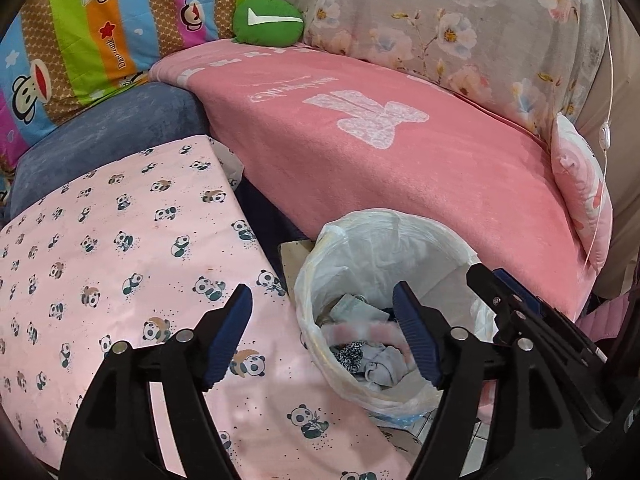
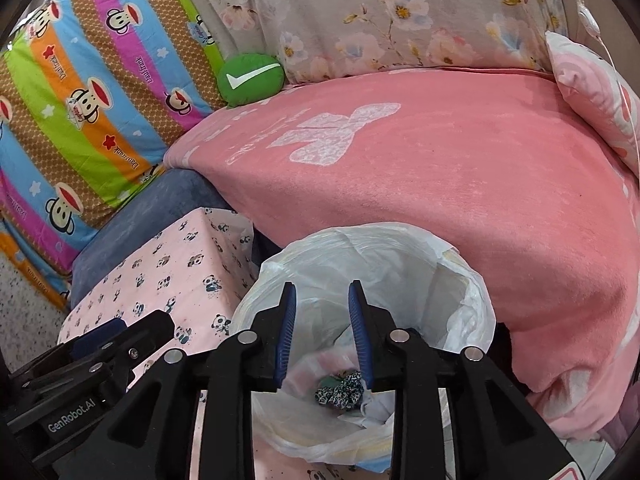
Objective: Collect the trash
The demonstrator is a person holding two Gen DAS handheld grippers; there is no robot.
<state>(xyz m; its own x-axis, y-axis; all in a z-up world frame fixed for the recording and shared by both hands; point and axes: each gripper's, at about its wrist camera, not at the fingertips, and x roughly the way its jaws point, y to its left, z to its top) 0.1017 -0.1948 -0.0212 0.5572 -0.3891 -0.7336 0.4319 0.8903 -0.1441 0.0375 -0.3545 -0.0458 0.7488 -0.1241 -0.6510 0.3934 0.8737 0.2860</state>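
A trash bin lined with a white plastic bag stands between the panda-print surface and the pink couch. Inside lie crumpled paper pieces and a spotted black-and-white scrunchie. My left gripper is open and empty, hovering over the bin's left rim. My right gripper is open and empty, directly above the bin's mouth; it also shows at the right of the left wrist view.
A pink panda-print cloth covers a surface left of the bin. A pink blanket covers the couch behind. A green checkmark cushion, a striped monkey pillow and a small pink pillow lie around.
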